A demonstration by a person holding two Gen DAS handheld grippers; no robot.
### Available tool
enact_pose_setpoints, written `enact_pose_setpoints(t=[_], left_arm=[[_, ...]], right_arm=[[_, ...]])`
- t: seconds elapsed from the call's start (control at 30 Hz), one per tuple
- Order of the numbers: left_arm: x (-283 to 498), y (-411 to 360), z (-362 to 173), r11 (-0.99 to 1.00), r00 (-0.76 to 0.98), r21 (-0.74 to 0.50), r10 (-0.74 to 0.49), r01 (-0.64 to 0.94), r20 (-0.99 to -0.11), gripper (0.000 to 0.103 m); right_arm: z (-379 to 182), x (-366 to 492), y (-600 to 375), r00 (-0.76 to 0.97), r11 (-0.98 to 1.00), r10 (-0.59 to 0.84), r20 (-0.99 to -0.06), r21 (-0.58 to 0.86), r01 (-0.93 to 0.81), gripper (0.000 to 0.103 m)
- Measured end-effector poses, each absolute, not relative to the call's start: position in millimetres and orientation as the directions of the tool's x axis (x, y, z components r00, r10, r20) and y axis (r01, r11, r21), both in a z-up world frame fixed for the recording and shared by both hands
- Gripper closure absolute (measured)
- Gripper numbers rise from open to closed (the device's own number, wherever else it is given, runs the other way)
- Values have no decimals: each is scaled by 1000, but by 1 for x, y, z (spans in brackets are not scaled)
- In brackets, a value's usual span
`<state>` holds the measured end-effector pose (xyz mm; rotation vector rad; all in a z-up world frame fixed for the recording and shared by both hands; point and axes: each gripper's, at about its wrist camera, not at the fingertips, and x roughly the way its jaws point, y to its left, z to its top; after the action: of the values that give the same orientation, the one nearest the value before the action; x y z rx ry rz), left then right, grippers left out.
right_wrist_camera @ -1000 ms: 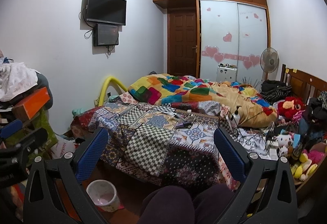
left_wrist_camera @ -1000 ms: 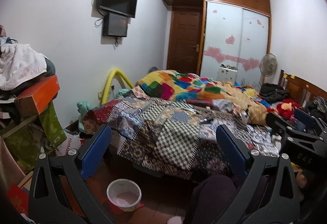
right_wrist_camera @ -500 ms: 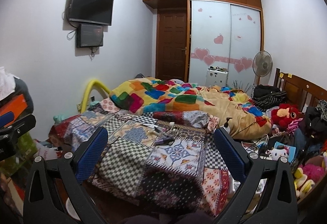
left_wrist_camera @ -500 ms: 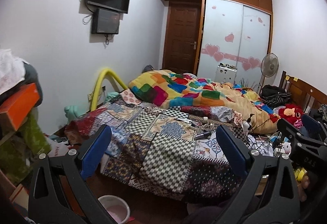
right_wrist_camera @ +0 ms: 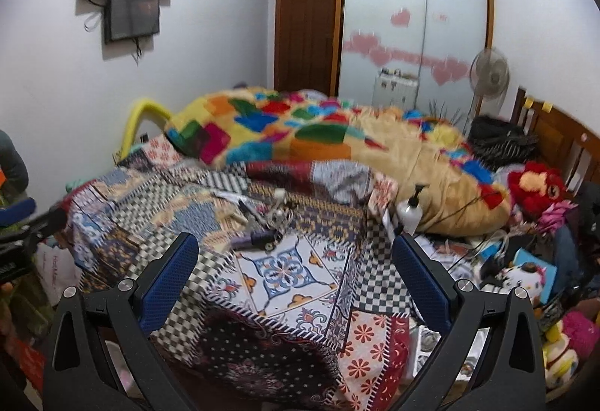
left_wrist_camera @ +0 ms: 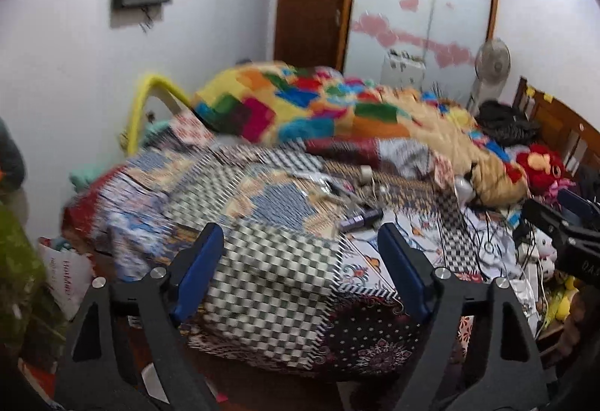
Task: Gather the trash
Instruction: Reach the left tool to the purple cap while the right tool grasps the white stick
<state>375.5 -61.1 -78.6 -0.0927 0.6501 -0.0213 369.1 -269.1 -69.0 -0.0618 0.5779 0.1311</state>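
Approach step, by my read: both claws aimed down over the patchwork bedspread (right_wrist_camera: pixel 285 276) twd the small clutter heap (right_wrist_camera: pixel 262 223) mid-bed, nothing picked yet. Left claw (left_wrist_camera: pixel 300 242) is closing from wide, nothing btwn its pads, only the checked quilt beyond them; right claw (right_wrist_camera: pixel 296 253) stands wide open, empty. Likely trash = the dark tube-ish item (right_wrist_camera: pixel 255 238) just ahead of the right claw, slightly left of its centre line, w/ tangled white cords and scraps (right_wrist_camera: pixel 279 214) right behind it; from the left claw the same tube (left_wrist_camera: pixel 360 219) sits ahead and nearer its right finger. To do it well: slow down (left view is smeared w/ blur), centre one item btwn the pads, come down steep so the fingertips don't snag quilt folds or drag cords along, and pinch the item alone. Can't tell which bits are truly rubbish vs. keepers, so pick singly. Containers: white pump bottle (right_wrist_camera: pixel 410 212) upright, ahead-right of the right claw, against the tan duvet (right_wrist_camera: pixel 412 156); contents not visible. White printed bag (left_wrist_camera: pixel 69 276) far left of the left claw, low by the bed's edge; inside hidden. No bin clearly in view.
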Motion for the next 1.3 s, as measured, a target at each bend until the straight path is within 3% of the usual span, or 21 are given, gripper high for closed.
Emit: enact_pose_setpoints(t=[0.17,0.33,0.57,0.73,0.97,1.03,1.1,1.3], left_arm=[[432,-80,-122,994,740,-105,-88,23,-667,19],[483,-98,-158,991,688,-110,-129,72,-714,19],[537,-109,-202,987,657,-131,-160,94,-737,19],[570,-120,-224,970,615,-198,-243,142,-750,27],[605,-156,-252,943,561,-197,-319,268,-764,29],[611,-162,-259,937,545,-191,-328,293,-772,40],[615,-165,-264,927,520,-209,-351,312,-779,47],[609,-169,-269,917,499,-218,-368,335,-784,58]], right_arm=[[-100,413,-286,780,988,139,-610,28,-153,7],[-133,464,-296,692,978,199,-694,91,-190,28],[-159,533,-297,617,947,322,-718,234,-221,30],[-180,569,-289,583,943,331,-742,247,-221,44],[-201,583,-301,543,953,299,-785,212,-219,60],[-206,581,-305,529,952,297,-795,207,-224,66],[-208,583,-309,518,952,298,-802,206,-228,66],[-210,580,-311,499,942,324,-804,228,-245,66]])
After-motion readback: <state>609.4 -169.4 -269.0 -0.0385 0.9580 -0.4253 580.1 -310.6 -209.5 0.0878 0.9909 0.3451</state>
